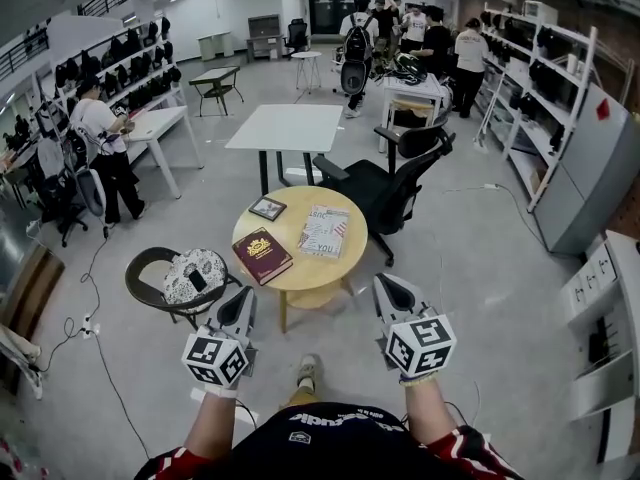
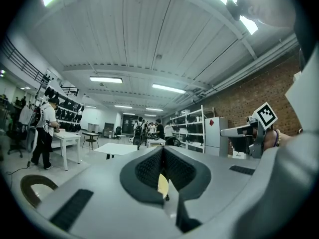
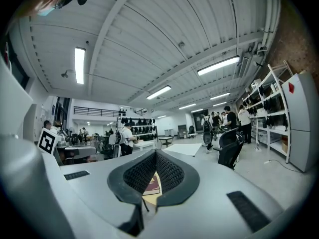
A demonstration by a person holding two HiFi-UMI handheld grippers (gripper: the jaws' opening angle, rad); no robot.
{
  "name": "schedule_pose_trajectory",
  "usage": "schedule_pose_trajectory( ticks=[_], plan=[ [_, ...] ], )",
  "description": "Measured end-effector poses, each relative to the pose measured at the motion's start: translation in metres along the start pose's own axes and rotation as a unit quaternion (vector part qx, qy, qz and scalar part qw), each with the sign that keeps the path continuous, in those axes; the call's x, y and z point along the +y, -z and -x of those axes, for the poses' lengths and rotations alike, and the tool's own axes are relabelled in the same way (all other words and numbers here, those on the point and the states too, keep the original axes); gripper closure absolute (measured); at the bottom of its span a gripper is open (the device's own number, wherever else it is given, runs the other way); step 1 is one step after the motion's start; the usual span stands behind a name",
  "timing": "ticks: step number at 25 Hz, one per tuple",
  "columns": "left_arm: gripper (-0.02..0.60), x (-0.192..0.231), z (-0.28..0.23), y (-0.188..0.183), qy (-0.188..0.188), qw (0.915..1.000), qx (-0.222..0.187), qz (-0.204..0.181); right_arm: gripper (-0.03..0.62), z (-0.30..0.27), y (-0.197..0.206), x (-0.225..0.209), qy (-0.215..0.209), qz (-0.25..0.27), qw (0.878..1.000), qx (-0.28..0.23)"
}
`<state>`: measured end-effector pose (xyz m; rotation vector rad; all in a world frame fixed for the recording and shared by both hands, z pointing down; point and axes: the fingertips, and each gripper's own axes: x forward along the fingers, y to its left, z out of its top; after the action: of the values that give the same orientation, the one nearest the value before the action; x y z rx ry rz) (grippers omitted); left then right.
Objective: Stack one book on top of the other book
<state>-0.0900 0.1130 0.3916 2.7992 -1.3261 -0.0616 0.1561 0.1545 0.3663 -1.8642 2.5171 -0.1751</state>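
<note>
In the head view, the red book [image 1: 262, 255] and white book [image 1: 324, 231] are lying apart on the round table [image 1: 300, 286]. Just short of the table, the left gripper [image 1: 245, 300] and right gripper [image 1: 386, 284] are hovering, jaws pressed together, empty. The right gripper view is catching only the red book [image 3: 149, 185], and the left gripper view perhaps just a sliver of the table.

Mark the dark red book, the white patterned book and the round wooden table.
dark red hardcover book [image 1: 262, 255], head view, middle of cover.
white patterned book [image 1: 324, 231], head view, middle of cover.
round wooden table [image 1: 314, 274], head view, bare top near front edge.
</note>
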Motion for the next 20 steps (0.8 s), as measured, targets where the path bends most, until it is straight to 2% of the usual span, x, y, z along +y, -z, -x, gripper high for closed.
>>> schedule_pose_trajectory(
  ticks=[9,20],
  plan=[
    [0.565,0.011,-0.011,0.008,-0.009,0.9999,0.011,0.005,0.565,-0.015,0.008,-0.009,-0.001,-0.009,1.000,0.011],
    [0.565,0.046,-0.028,0.017,-0.034,0.9990,0.023,0.017,0.565,-0.062,0.009,-0.013,-0.020,-0.008,0.999,0.027]
  ],
)
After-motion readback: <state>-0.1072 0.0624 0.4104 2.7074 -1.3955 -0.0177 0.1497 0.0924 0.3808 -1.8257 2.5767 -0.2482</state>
